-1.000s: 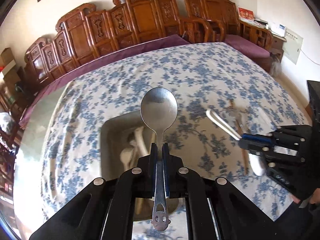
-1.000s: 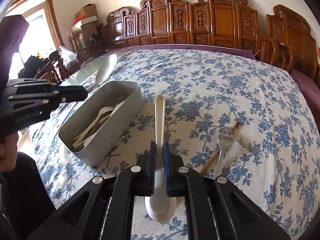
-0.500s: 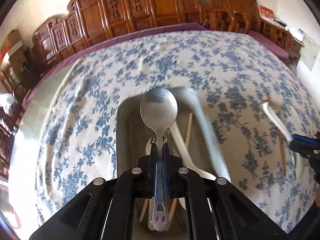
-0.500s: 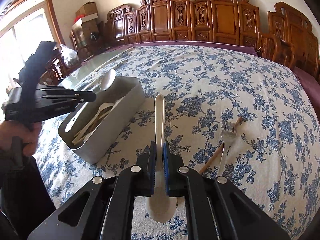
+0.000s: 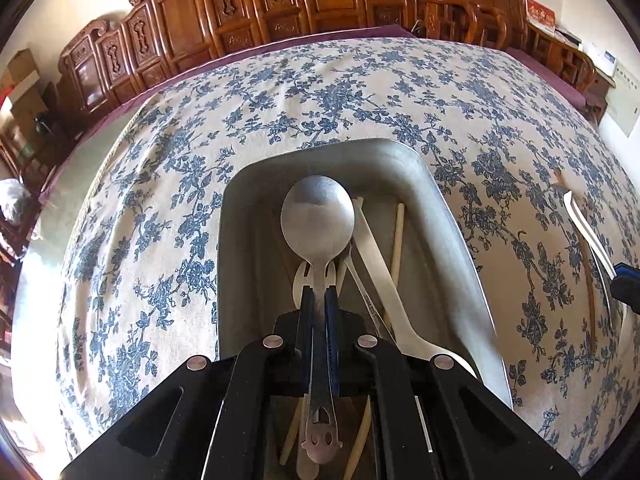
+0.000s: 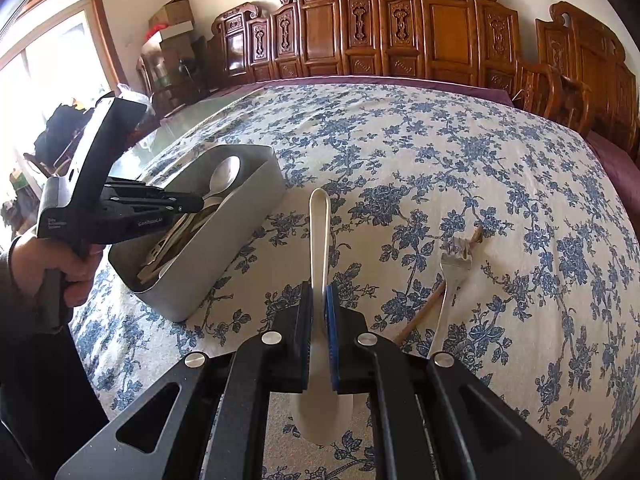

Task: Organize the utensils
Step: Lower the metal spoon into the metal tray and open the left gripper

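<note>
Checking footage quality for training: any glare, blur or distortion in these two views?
Left wrist: strong fisheye bending, bright washout at the left edge, metal spoon sharp. Right wrist: window blown out, tray and fork sharp, curved edges.

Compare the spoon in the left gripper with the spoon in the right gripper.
The metal spoon is grey steel with a round bowl; the white spoon is white.
The metal spoon points bowl-forward; the white spoon points handle-forward, bowl behind the pads.
The metal spoon hangs over the grey bin; the white spoon is over the tablecloth.
Both are clamped in shut grippers.
</note>
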`<state>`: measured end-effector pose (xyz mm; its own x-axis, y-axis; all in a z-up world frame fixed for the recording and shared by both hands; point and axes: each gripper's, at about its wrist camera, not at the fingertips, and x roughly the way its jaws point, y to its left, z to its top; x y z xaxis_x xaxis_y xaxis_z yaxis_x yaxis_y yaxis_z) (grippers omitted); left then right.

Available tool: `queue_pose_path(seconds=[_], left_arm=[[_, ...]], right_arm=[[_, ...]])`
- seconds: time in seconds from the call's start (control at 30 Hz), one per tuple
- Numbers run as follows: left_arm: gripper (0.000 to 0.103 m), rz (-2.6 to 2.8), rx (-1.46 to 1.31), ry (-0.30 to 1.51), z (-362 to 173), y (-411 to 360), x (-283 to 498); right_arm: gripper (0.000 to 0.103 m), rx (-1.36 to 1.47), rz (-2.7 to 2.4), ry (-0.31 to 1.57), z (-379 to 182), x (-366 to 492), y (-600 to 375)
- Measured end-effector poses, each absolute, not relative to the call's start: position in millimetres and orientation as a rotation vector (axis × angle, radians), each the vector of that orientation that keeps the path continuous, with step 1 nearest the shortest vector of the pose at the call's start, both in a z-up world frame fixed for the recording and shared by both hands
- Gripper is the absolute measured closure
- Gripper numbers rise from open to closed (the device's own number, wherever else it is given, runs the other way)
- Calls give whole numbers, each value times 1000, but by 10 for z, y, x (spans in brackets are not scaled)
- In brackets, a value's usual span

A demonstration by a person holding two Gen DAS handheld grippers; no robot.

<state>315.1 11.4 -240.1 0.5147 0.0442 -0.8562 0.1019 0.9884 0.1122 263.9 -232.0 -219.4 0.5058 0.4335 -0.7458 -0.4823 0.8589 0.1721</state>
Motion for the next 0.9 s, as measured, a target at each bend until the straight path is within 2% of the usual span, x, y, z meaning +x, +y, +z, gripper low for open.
queue_pose_path(seconds=[0.57, 0.9], left_arm=[[97, -91, 94, 934, -2119, 204, 2864], [97, -131, 35, 865, -1913, 398, 2739]], right_arm=[[95, -39, 548, 870, -2085, 2608, -2226], [95, -34, 592, 869, -1888, 2656, -1841]])
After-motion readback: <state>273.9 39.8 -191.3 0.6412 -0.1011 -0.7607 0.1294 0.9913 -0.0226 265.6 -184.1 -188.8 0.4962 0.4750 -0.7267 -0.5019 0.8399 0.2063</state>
